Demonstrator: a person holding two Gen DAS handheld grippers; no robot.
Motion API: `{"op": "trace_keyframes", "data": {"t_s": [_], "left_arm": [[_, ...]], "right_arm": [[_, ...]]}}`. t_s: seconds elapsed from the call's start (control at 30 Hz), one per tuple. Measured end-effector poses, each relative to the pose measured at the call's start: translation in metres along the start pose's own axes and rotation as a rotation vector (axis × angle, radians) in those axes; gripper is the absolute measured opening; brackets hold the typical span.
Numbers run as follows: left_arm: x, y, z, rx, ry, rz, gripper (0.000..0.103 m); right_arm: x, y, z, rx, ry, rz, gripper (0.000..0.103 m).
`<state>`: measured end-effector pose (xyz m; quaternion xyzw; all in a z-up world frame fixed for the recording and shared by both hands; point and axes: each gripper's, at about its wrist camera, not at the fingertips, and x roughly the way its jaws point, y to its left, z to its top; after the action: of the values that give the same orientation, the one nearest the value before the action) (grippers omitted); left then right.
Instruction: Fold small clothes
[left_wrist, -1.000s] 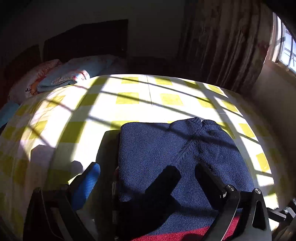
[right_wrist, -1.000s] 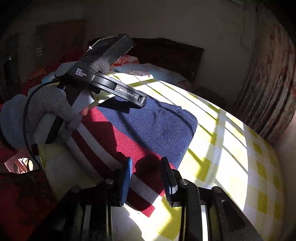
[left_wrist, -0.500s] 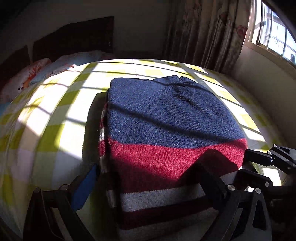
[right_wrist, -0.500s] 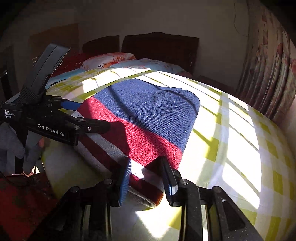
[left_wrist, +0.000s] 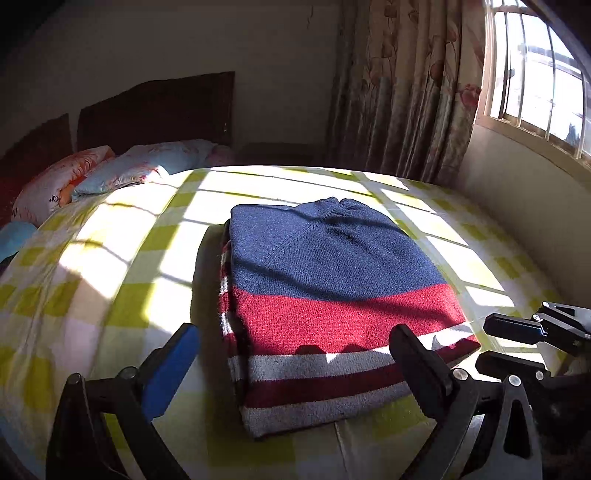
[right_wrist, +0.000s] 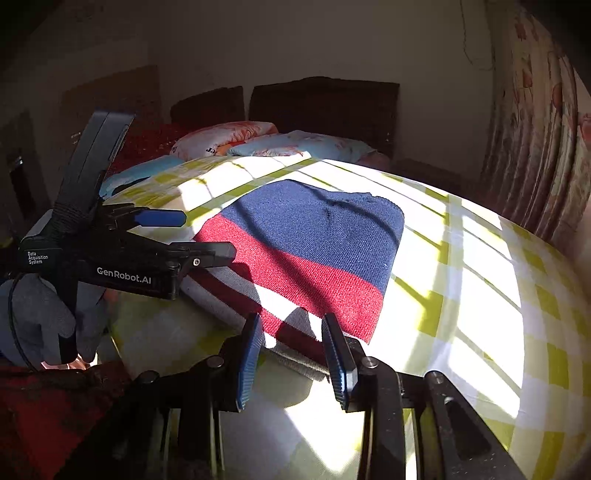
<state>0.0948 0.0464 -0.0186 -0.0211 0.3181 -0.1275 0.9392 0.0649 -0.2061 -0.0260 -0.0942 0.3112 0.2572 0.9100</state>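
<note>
A folded knit sweater (left_wrist: 332, 288), navy on top, then red, then white and maroon stripes, lies flat on the yellow-checked bed sheet (left_wrist: 129, 266). It also shows in the right wrist view (right_wrist: 310, 251). My left gripper (left_wrist: 295, 354) is open and empty, its fingers either side of the sweater's near striped hem and a little above it. It also shows in the right wrist view (right_wrist: 192, 236) at the sweater's left edge. My right gripper (right_wrist: 291, 343) is open and empty, just off the sweater's near corner. Its fingers show at the right in the left wrist view (left_wrist: 513, 343).
Pillows (left_wrist: 122, 173) lie at the head of the bed by a dark headboard (left_wrist: 155, 107). Floral curtains (left_wrist: 406, 85) and a barred window (left_wrist: 535, 66) stand to the right. A red cloth (right_wrist: 44, 413) lies at the near left edge.
Both grippers have drawn back toward the near edge of the bed. The left gripper, earlier low over the sweater, now sits behind its hem. The sweater has stayed folded and still.
</note>
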Motion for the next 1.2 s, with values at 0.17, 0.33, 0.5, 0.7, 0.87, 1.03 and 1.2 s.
{"op": "trace_keyframes", "data": {"t_s": [0.17, 0.33, 0.5, 0.7, 0.87, 1.03, 1.2], "left_arm": [[-0.064, -0.007, 0.002, -0.017, -0.113, 0.099, 0.103], [-0.091, -0.026, -0.02, 0.015, -0.208, 0.278, 0.103], [-0.078, -0.04, -0.03, 0.082, -0.16, 0.26, 0.103], [-0.07, -0.047, -0.034, 0.093, -0.129, 0.21, 0.103], [-0.069, -0.055, -0.036, 0.117, -0.127, 0.188, 0.103], [-0.068, -0.057, -0.035, 0.121, -0.123, 0.183, 0.103], [-0.067, -0.057, -0.035, 0.121, -0.121, 0.182, 0.103]], "right_arm": [[-0.065, 0.002, -0.006, 0.102, -0.186, -0.015, 0.038], [-0.099, 0.008, -0.018, 0.16, -0.296, -0.146, 0.075], [-0.087, 0.005, -0.032, 0.199, -0.235, -0.151, 0.075], [-0.074, 0.018, -0.033, 0.146, -0.177, -0.184, 0.075], [-0.068, 0.031, -0.032, 0.086, -0.149, -0.181, 0.075], [-0.069, 0.03, -0.034, 0.093, -0.148, -0.177, 0.075], [-0.068, 0.028, -0.033, 0.102, -0.142, -0.175, 0.075]]}}
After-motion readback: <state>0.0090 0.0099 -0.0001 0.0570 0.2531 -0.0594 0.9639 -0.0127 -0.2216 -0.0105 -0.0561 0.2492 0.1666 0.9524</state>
